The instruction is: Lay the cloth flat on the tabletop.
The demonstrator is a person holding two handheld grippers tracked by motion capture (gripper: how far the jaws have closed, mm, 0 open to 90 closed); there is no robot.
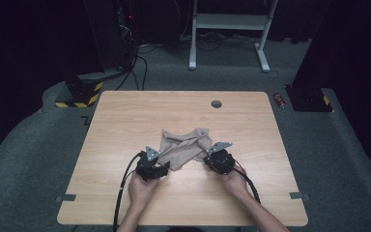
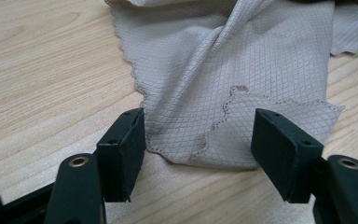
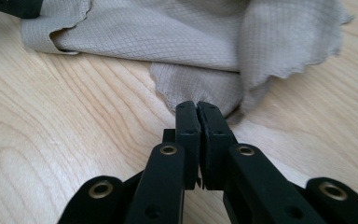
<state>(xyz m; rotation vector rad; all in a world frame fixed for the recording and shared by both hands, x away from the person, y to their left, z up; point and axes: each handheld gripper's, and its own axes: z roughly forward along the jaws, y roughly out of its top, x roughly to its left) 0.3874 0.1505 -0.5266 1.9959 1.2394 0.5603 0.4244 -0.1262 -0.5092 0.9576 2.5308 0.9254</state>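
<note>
A beige, diamond-textured cloth lies crumpled in the middle of the wooden table. My left gripper sits at the cloth's near left corner. In the left gripper view its jaws stand wide open, and a scalloped corner of the cloth lies flat between them, untouched by the pads. My right gripper is at the cloth's near right edge. Its jaws are pressed together, and their tips meet on the scalloped edge of a cloth flap.
A round grommet hole sits near the table's far edge. Cables trail from both grippers toward the near edge. Beyond the table are a white desk frame, black stands and floor cables.
</note>
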